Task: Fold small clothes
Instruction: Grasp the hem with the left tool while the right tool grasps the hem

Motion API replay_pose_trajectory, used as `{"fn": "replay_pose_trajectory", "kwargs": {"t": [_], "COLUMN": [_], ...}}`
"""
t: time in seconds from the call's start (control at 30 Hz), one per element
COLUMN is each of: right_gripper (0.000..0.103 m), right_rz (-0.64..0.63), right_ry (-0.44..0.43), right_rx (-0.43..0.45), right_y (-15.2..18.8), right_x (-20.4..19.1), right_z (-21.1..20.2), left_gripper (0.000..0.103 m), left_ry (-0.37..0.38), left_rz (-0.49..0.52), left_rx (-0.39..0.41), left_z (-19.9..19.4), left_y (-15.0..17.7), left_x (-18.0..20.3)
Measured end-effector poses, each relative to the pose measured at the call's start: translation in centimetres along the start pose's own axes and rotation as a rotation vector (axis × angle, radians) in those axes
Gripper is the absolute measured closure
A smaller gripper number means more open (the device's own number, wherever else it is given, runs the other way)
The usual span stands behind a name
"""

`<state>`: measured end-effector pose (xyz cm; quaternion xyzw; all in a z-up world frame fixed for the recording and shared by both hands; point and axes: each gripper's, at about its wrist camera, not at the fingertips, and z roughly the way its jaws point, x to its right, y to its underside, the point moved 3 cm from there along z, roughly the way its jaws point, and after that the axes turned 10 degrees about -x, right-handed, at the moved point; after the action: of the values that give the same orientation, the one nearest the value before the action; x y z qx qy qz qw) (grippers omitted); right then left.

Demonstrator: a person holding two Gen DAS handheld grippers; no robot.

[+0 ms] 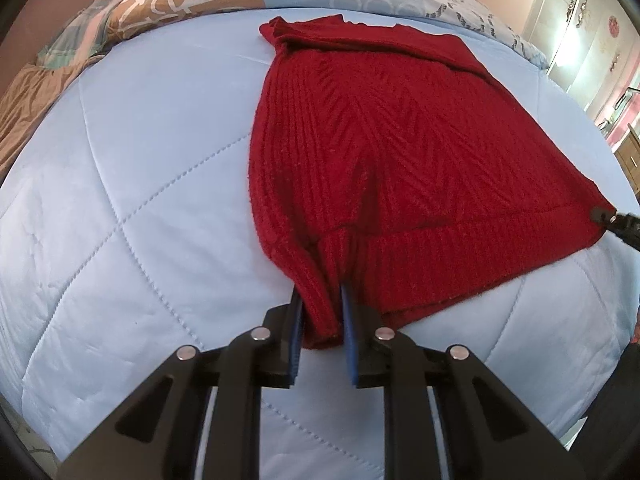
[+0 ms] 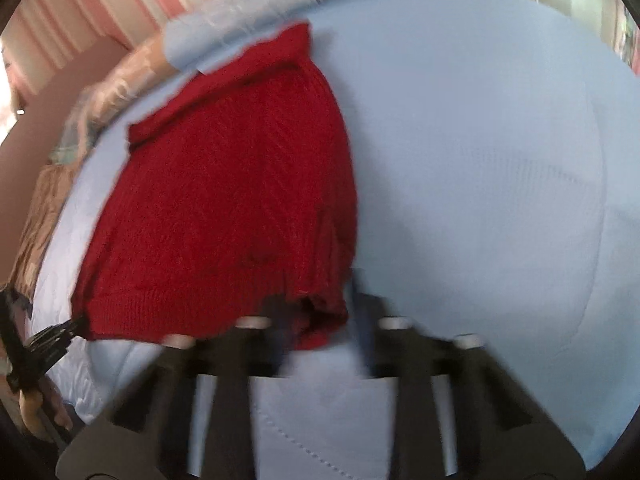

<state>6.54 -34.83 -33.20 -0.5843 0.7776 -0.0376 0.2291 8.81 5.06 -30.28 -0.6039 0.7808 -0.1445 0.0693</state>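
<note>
red sweater (image 1: 400, 152) flat on blue quilt (image 1: 132, 184) — hem corners in both grippers

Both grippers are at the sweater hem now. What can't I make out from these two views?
- Right wrist view: motion blur smears the right gripper, so its grip on the sweater is unclear.
- Left wrist view: the right gripper is cut off by the edge.
- Both views: the sweater's sleeves are folded under.

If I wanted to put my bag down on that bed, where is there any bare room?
Bare blue quilt lies wide to the left of the red sweater, from the pillows to the near edge. More lies on its other side. It is crowded along the hem, where the left gripper and right gripper grip the corners.
</note>
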Motion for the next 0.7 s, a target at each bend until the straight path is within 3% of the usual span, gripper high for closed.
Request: {"fn": "replay_pose_trajectory", "kwargs": {"t": [0.07,0.13,0.27,0.37,0.4,0.47,0.5,0.6,0.7], "right_gripper": [0.095,0.096,0.097,0.097,0.097,0.097,0.097,0.097,0.097], "right_rz": [0.035,0.030,-0.041,-0.068,-0.065,-0.036,-0.028,-0.043,-0.079], "right_ry": [-0.035,-0.042,0.000,0.040,0.057,0.083,0.080,0.082,0.098], "right_rx": [-0.028,0.014,0.129,0.102,0.076,0.020,0.019,0.035,0.040], "right_y": [-0.1,-0.1,0.1,0.8,1.0,1.5,1.7,1.7,1.7], "right_x": [0.5,0.4,-0.8,-0.7,-0.4,0.8,0.9,0.1,-0.2], "right_z": [0.4,-0.9,-4.7,-4.4,-3.4,-1.2,-0.9,-1.1,-1.2], "left_gripper": [0.085,0.085,0.077,0.070,0.067,0.044,0.037,0.027,0.027], "left_ry": [0.007,0.024,0.057,0.052,0.058,0.075,0.089,0.128,0.213], "left_rz": [-0.009,-0.021,-0.035,-0.027,-0.029,-0.041,-0.049,-0.084,-0.163], "left_rx": [0.006,0.013,0.021,0.021,0.024,0.041,0.059,0.072,0.037], "left_z": [-0.2,-0.6,-1.2,-1.1,-1.1,-1.4,-1.8,-2.1,-0.8], "left_y": [0.0,-0.1,0.0,0.2,0.3,0.5,0.7,0.6,0.3], "left_x": [0.0,-0.1,-0.3,-0.2,-0.2,-0.2,-0.3,-0.9,-2.1]}}
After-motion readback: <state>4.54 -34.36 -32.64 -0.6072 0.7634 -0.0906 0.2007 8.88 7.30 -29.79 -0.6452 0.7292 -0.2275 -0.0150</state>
